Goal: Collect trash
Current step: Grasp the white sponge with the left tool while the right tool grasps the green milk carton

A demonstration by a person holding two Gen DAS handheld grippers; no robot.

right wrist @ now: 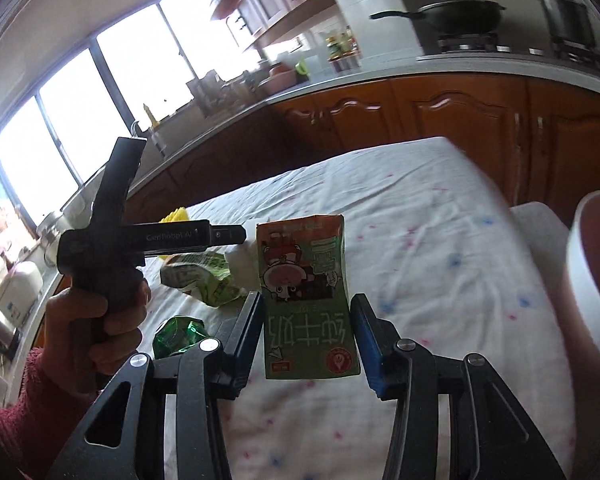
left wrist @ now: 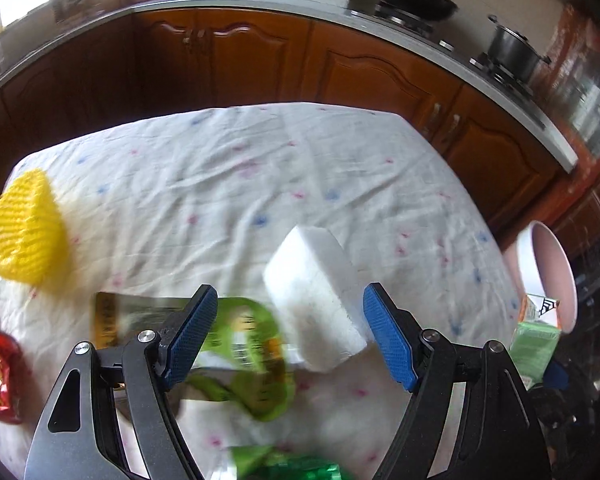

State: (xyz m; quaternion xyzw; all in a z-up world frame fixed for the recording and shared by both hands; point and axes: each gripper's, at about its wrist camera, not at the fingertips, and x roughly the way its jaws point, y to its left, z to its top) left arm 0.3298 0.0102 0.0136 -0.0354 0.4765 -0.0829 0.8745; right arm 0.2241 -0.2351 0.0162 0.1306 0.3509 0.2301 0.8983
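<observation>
Beside the pink bin (right wrist: 592, 280), at the desk's (left wrist: 220, 168) right edge, my right claw (right wrist: 306, 336) carries a green milk carton (right wrist: 308, 300). Its pads bracket the carton; the left pad appears in contact, while a thin gap shows at the right pad. I judge the carton gripped, held above the cloth and short of the bin's mouth.

My left claw (left wrist: 288, 336) is spread wide and holds nothing. It hovers over a white foam block (left wrist: 316, 300), which lies between the fingers but touches neither pad as far as I can tell.

Status, as I judge it: the task is at an early stage.
- I cannot see inside the bin, so items already deposited cannot be confirmed.
- In transit: the carton only.
- Remaining on the desk, relative to the foam block: a green snack bag (left wrist: 244, 348) touching its left side; a shiny green wrapper (left wrist: 296, 468) nearer the camera; a yellow foam net (left wrist: 26, 232) far left; a red wrapper (left wrist: 0, 380) at the left edge.

Next, by my reading: release the carton into the bin, then close the left claw on the foam block.
</observation>
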